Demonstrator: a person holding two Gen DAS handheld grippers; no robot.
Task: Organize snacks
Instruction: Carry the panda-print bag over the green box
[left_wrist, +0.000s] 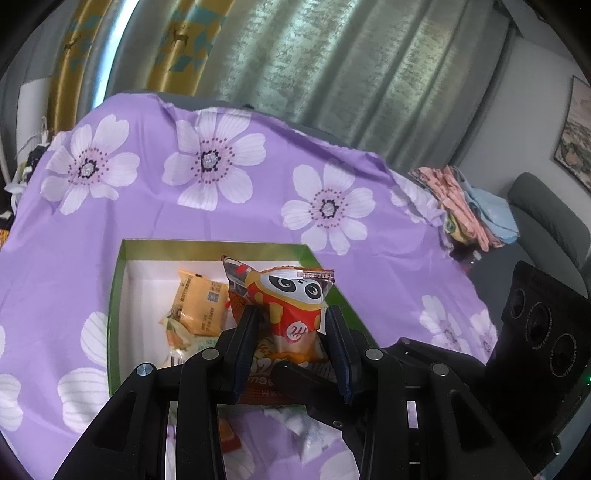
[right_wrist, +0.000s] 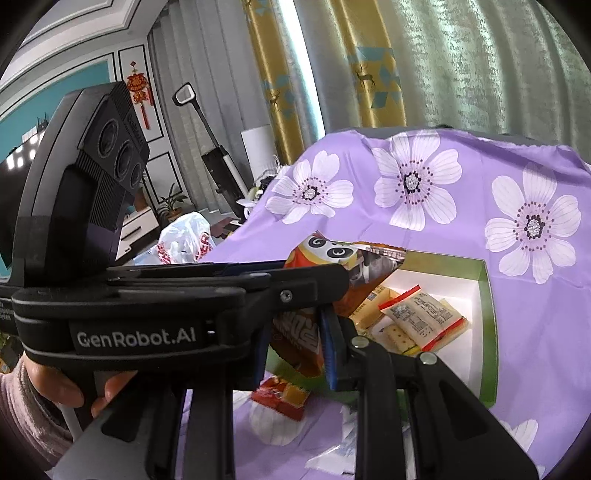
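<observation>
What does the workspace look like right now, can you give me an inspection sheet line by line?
Surface: purple flowered cloth covering the table.
Job's things: panda snack bag held above the green box, which holds yellow biscuit packs.
Clutter: loose packets on the cloth in front of the box.
Grippers: left hand-held gripper shut on the panda snack bag; right hand-held gripper shut on the same bag.
Cables: nothing seen.
Surroundings: curtains, folded clothes, grey chair, white plastic bag.
</observation>
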